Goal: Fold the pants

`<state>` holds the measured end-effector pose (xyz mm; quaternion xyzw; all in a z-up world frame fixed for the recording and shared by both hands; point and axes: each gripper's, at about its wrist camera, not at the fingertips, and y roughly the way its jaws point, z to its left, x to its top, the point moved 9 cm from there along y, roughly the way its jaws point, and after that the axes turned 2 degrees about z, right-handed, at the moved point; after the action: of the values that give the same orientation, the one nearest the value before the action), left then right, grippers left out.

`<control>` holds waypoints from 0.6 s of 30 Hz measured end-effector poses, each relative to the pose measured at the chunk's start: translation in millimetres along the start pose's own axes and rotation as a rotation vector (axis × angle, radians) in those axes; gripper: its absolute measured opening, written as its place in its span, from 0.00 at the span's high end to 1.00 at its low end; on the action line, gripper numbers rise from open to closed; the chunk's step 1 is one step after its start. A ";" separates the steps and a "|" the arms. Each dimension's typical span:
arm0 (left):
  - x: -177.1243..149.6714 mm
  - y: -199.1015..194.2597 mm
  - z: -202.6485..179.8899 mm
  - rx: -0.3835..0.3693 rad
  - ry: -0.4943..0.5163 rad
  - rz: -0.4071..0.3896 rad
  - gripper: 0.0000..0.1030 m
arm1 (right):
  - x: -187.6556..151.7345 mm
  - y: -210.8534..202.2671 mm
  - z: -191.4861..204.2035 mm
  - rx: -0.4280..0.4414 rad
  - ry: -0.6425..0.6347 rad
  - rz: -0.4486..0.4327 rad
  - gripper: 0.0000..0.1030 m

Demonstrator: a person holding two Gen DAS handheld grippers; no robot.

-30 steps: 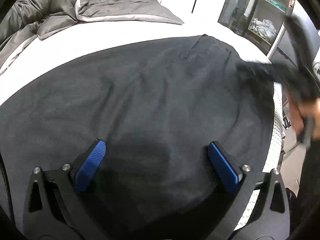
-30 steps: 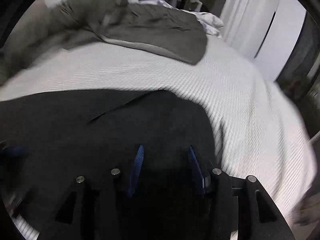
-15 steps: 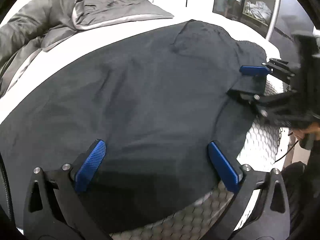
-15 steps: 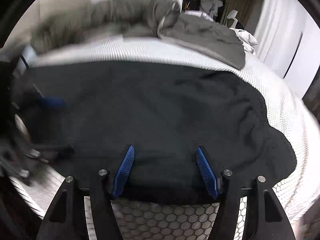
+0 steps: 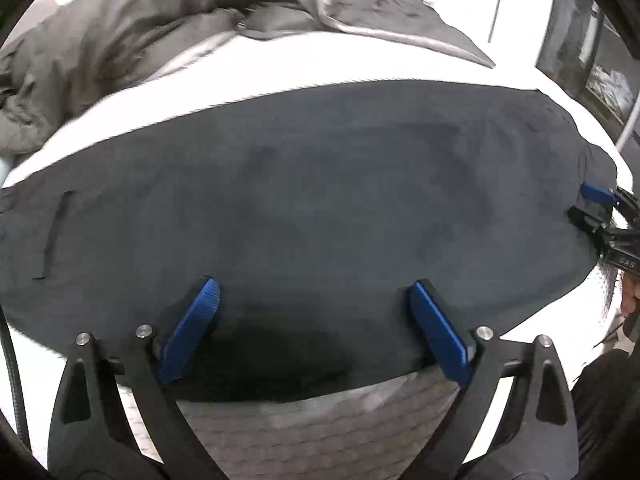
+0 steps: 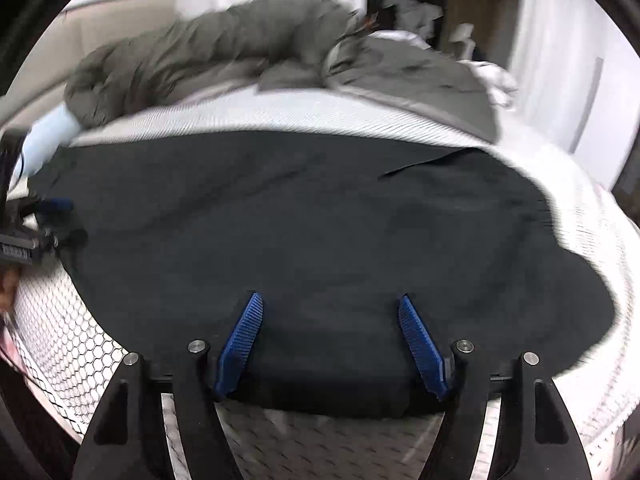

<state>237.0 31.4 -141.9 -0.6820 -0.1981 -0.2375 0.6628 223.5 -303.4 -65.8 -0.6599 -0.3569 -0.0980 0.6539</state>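
Black pants (image 5: 312, 216) lie spread flat across a white bed (image 5: 280, 76); they also fill the right wrist view (image 6: 312, 232). My left gripper (image 5: 314, 300) is open, its blue pads wide apart over the pants' near edge. My right gripper (image 6: 330, 312) is open over the near edge at the other end. The right gripper shows at the far right of the left wrist view (image 5: 600, 208). The left gripper shows at the far left of the right wrist view (image 6: 44, 216). Neither holds fabric.
A grey duvet (image 5: 132, 28) is bunched at the back of the bed, also in the right wrist view (image 6: 248, 52). The mattress's quilted side (image 6: 64, 328) drops off below the pants. A dark shelf unit (image 5: 592, 52) stands at the right.
Both grippers have drawn back toward the bed's near edge. The right gripper's jaws have opened wider. The pants now lie flat and spread out.
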 end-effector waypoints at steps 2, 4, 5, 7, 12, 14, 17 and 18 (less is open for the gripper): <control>-6.9 -7.0 29.3 0.060 -0.028 0.003 0.07 | -2.2 7.0 -7.0 -0.007 0.011 0.007 0.31; -19.0 -15.2 72.1 0.107 -0.093 0.008 0.07 | -5.7 1.8 -16.3 -0.025 0.076 -0.001 0.31; -24.9 -19.5 95.3 0.123 -0.139 0.005 0.07 | -5.6 9.0 -31.2 -0.044 0.097 -0.002 0.31; -40.0 -27.7 145.7 0.200 -0.243 0.015 0.07 | -7.4 11.9 -51.1 -0.052 0.141 -0.010 0.31; -48.0 -49.8 185.1 0.164 -0.351 -0.029 0.12 | -15.0 3.2 -68.2 -0.056 0.164 -0.027 0.30; -34.1 -56.3 188.0 0.183 -0.303 -0.066 0.12 | -11.2 3.2 -68.3 -0.064 0.168 -0.029 0.30; -18.1 -52.9 186.2 0.195 -0.212 -0.071 0.23 | -8.5 -3.3 -69.6 -0.057 0.194 -0.056 0.30; -16.1 -47.5 185.2 0.193 -0.196 -0.053 0.30 | -4.3 -6.2 -69.6 -0.046 0.203 -0.076 0.30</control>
<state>207.6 219.0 -114.4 -0.6296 -0.3018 -0.1671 0.6962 240.1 -370.5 -54.7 -0.6473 -0.3112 -0.1973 0.6673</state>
